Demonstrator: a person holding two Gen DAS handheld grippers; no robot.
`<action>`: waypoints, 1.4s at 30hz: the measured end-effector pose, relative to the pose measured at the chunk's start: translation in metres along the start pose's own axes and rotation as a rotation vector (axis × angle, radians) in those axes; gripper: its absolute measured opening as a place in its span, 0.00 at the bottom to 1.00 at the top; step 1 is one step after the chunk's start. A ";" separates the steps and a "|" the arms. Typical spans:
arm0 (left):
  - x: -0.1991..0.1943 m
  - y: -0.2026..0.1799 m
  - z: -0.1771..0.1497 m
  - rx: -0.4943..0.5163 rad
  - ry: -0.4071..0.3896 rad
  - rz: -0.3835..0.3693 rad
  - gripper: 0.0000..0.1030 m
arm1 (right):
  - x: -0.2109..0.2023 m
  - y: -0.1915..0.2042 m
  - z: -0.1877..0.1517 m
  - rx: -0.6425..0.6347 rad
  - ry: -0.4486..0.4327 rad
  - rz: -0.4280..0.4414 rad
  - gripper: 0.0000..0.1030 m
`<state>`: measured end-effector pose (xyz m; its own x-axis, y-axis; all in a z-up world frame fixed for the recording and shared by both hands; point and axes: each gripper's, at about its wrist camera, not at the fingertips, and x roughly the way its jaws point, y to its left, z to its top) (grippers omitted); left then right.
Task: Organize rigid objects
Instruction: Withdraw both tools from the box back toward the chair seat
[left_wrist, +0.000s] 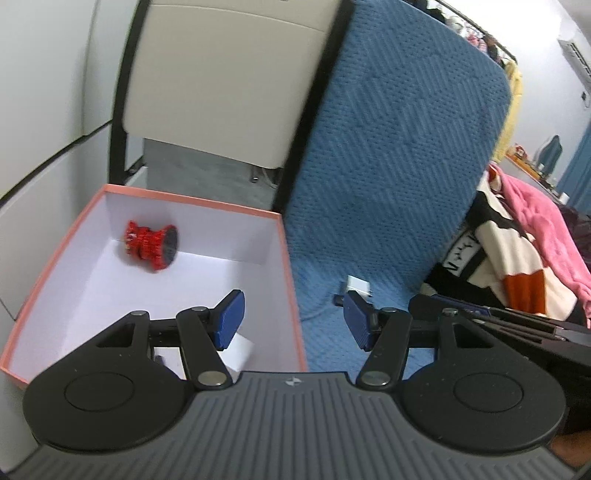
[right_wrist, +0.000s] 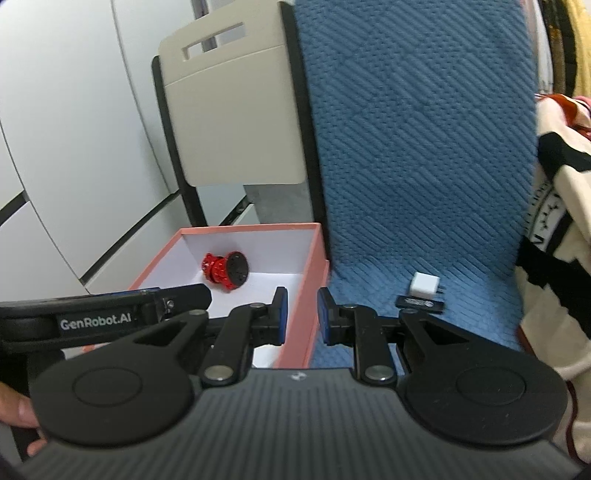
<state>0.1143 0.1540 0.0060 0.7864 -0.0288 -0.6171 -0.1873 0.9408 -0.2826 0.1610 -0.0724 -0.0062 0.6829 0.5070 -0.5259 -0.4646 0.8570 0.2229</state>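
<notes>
A pink box with a white inside stands on the blue bedspread; it also shows in the right wrist view. A red toy lies on its side in the box's far corner, also in the right wrist view. A white charger plug and a small black stick lie on the bedspread right of the box; the plug shows in the right wrist view. My left gripper is open and empty, straddling the box's right wall. My right gripper is open a little and empty, above that wall.
A white object lies in the box's near corner, half hidden by my left finger. A chair with a beige back stands behind the box. A pile of clothes lies on the right. White cabinet panels are on the left.
</notes>
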 end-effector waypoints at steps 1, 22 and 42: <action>0.000 -0.006 -0.002 0.005 0.000 -0.007 0.63 | -0.004 -0.003 -0.002 0.008 -0.002 -0.006 0.21; 0.031 -0.097 -0.047 0.045 0.044 -0.106 0.63 | -0.048 -0.094 -0.048 0.057 0.004 -0.131 0.22; 0.099 -0.112 -0.087 0.082 0.131 -0.083 0.69 | -0.027 -0.144 -0.089 0.137 0.047 -0.198 0.22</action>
<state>0.1619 0.0161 -0.0878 0.7124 -0.1462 -0.6864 -0.0724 0.9575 -0.2791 0.1594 -0.2172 -0.0967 0.7246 0.3260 -0.6072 -0.2412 0.9453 0.2197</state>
